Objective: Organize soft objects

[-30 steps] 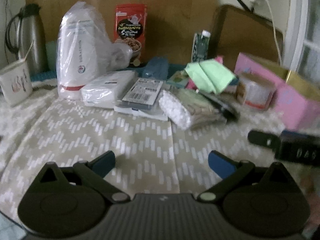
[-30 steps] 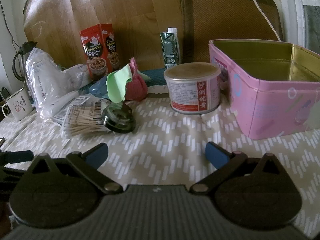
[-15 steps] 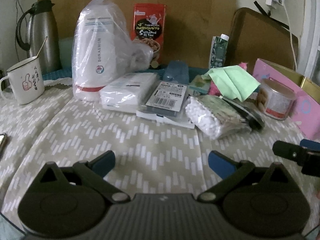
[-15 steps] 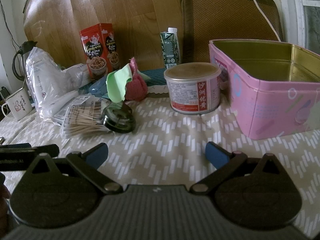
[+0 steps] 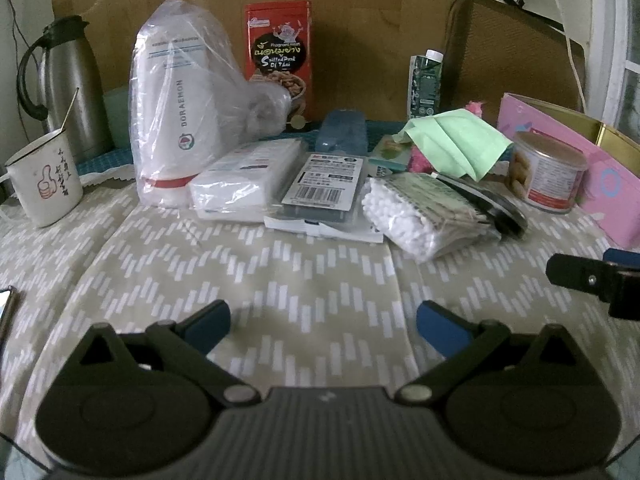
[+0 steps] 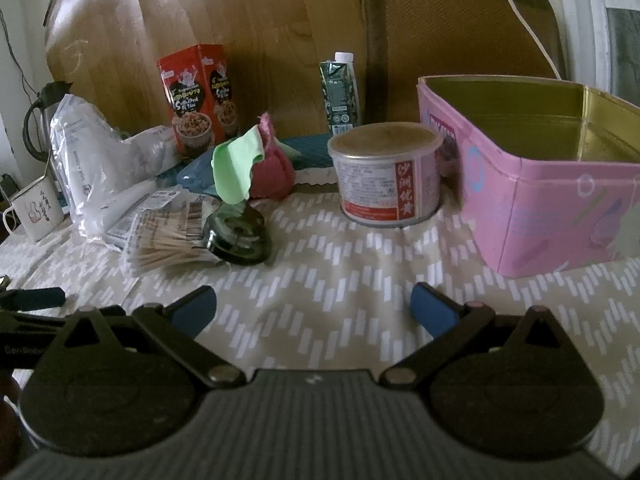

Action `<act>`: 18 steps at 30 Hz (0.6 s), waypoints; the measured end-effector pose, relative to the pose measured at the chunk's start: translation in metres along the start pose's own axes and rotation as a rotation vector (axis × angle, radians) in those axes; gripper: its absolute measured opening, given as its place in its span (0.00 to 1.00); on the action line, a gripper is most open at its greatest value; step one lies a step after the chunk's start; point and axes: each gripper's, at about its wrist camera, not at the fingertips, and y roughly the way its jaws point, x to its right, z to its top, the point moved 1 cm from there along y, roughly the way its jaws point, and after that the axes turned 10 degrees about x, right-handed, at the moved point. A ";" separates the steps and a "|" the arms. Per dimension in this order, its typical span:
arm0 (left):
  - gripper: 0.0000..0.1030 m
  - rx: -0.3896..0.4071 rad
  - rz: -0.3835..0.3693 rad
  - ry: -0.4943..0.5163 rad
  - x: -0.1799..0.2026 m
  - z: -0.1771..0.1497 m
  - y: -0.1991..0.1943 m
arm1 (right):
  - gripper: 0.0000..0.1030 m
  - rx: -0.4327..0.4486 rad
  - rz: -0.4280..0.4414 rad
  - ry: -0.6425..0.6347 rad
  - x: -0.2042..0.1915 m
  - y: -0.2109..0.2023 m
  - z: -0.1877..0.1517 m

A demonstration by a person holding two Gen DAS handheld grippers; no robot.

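Left wrist view: the left gripper (image 5: 322, 318) hangs low over the patterned cloth (image 5: 280, 280), its jaws spread wide and holding nothing. Its line runs at the middle of the clutter, toward the flat tissue pack (image 5: 246, 178) and the swab bag (image 5: 416, 214). The soft things sit in a loose row behind: a green cloth (image 5: 460, 142) draped over a pink one (image 5: 420, 158), likely dropped there, not folded. A bagged white bottle (image 5: 180, 108) stands upright at the left of the row, a mug (image 5: 42, 182) further left. The near cloth is bare, so there is open room to come forward. The right gripper's finger juts in at the right edge.

Right wrist view: the right gripper (image 6: 312, 312) is also spread and empty, over bare cloth. The pink tin (image 6: 560, 204) stands open just right of its line, probably the place meant for the soft things. A can (image 6: 388, 174) sits close against the tin's left wall. The green cloth (image 6: 236, 168) and the pink cloth (image 6: 274, 174) lie left of the can, with a dark round lid (image 6: 238, 236) in front of them. A reach for the cloths has to clear that lid and the can; the tin's rim is high, so a drop needs a lift.
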 end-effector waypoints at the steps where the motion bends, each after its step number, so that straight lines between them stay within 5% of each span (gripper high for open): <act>1: 1.00 -0.002 -0.003 0.001 0.000 0.000 -0.001 | 1.00 0.000 0.001 0.002 -0.001 0.000 0.000; 7: 1.00 0.022 -0.022 -0.087 -0.014 0.010 -0.003 | 1.00 0.014 0.014 0.028 0.002 -0.002 0.000; 18: 0.96 0.032 -0.054 -0.033 -0.013 0.009 0.004 | 1.00 0.018 0.015 0.035 0.002 -0.003 0.001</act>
